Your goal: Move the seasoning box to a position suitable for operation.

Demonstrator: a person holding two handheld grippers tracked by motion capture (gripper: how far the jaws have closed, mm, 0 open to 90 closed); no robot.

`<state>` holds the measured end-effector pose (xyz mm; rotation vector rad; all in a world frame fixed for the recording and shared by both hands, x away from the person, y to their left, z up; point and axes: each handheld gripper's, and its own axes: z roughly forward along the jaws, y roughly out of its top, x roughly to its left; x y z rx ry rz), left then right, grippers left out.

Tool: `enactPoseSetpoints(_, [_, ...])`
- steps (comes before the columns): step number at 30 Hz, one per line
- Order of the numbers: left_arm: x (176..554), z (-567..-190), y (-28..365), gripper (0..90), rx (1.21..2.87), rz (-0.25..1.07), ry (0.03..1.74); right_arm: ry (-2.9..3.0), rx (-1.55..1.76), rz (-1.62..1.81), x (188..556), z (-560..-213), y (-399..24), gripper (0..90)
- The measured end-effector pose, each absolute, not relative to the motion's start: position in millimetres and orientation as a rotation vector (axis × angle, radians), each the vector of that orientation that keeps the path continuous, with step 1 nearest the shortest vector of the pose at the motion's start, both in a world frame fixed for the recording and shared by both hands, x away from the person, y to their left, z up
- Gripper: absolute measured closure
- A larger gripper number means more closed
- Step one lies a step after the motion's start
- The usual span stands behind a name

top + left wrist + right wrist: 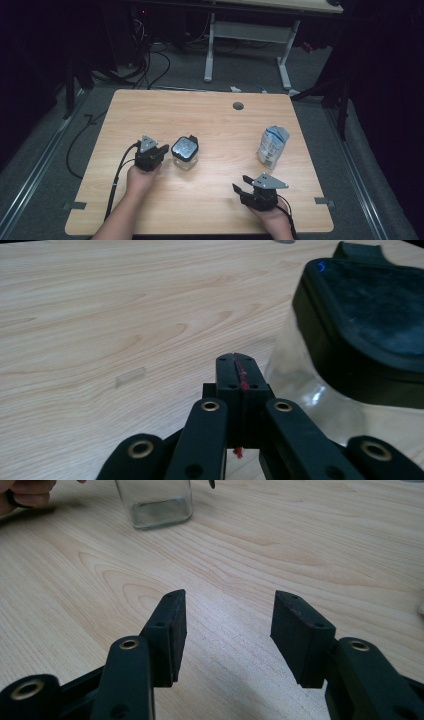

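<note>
The left gripper (pixel 161 148) sits on the left half of the pale wooden worktop (pixel 215 122), its black fingers (pixel 235 372) pressed flat together with nothing between them; a thin red smear runs along the seam where they meet. Just beside their tips, to the right in the left gripper view, stands the clear square glass jar with a black lid (pixel 184 151), close by but not touched as far as the pictures tell. The right gripper (pixel 239 183) rests on the near right part of the worktop, well apart from the jar, its fingers (pixel 170 630) spread wide over bare wood and holding nothing. In the right gripper view the jar's glass base (pixel 155 502) stands farther off, with the person's left hand (pixel 25 495) at the upper left edge. A white and blue crumpled soft packet (pixel 272 146) stands upright toward the right edge; its printing is too small to read. A small round grey grommet (pixel 238 106) is set near the worktop's far edge. Beyond it lie grey carpet, black cables and the white legs of another desk (pixel 247 47) in a dark room.
</note>
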<state>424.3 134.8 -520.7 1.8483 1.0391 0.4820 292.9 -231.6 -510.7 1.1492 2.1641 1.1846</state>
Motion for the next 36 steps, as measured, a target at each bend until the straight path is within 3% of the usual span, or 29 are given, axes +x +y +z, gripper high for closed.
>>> enactPoseSetpoints(17, [415.6, -523.0, 121.8, 90.0, 1.874, 0.451, 0.96, 2.168, 1.147, 1.176, 292.9, -512.1, -229.7, 47.1])
enactPoseSetpoints(36, [371.1, -517.4, 83.5, 90.0, 1.9, 0.415, 0.796, 2.168, 1.143, 1.169, 293.1, -513.5, -227.9, 47.1])
